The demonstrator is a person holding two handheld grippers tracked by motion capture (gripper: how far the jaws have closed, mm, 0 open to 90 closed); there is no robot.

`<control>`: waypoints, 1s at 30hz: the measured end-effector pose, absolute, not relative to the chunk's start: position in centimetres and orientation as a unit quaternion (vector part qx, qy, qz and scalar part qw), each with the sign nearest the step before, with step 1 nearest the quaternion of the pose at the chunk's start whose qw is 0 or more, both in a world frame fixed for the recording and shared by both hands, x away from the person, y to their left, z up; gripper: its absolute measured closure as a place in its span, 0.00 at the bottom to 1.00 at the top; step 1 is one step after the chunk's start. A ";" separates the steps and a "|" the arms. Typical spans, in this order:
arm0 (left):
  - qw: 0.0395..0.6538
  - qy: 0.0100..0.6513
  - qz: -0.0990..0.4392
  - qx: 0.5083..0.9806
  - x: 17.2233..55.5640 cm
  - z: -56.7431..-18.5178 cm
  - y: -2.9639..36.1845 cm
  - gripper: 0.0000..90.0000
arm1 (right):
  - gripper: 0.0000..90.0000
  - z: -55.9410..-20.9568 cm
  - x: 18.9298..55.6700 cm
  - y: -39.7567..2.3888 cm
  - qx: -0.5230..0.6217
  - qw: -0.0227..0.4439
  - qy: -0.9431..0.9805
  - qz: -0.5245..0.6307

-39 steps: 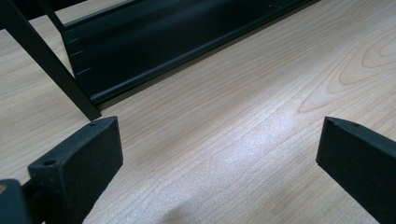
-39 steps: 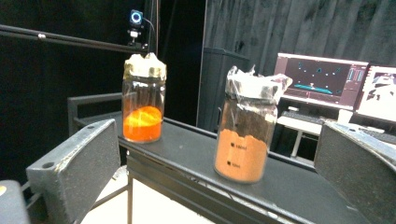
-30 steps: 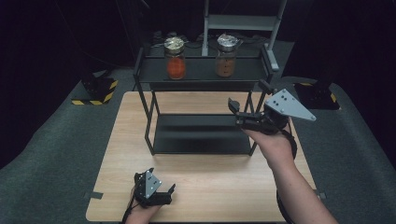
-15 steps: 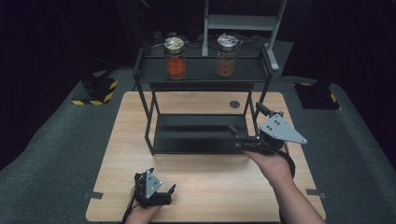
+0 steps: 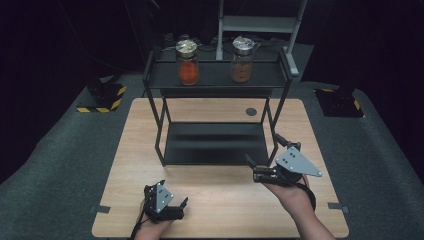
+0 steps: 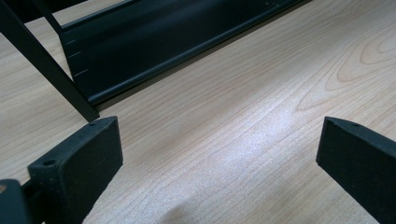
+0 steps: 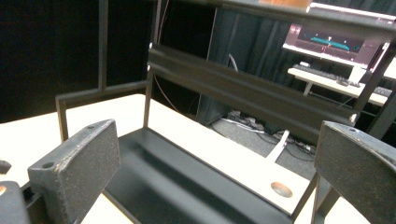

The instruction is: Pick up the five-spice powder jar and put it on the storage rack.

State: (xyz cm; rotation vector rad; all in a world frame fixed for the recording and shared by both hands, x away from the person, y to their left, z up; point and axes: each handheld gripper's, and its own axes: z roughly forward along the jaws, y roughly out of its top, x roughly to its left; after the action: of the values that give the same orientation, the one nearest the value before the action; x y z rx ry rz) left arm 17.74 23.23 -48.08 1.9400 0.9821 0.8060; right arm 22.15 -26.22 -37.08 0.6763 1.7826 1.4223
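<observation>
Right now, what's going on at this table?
A person holds a claw in each hand at a wooden table with a black two-tier rack on it. Two jars stand on the top shelf: one with orange contents, one with brown contents. The right claw is open and empty, near the rack's front right leg, pointing at the bare lower shelf. The left claw is open too, low at the table's near edge. Neither touches a jar.
</observation>
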 end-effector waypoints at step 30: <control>0.395 0.384 0.322 0.770 17.7 -48.1 23.0 0.01 | 0.00 -46.2 21.4 -27.0 0.308 0.345 0.736 0.494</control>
State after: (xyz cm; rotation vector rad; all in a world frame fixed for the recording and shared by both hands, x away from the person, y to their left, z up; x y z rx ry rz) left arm 17.69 22.97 -48.06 1.9527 0.9736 0.8178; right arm 21.45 -27.01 -46.23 0.7998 1.9121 1.2834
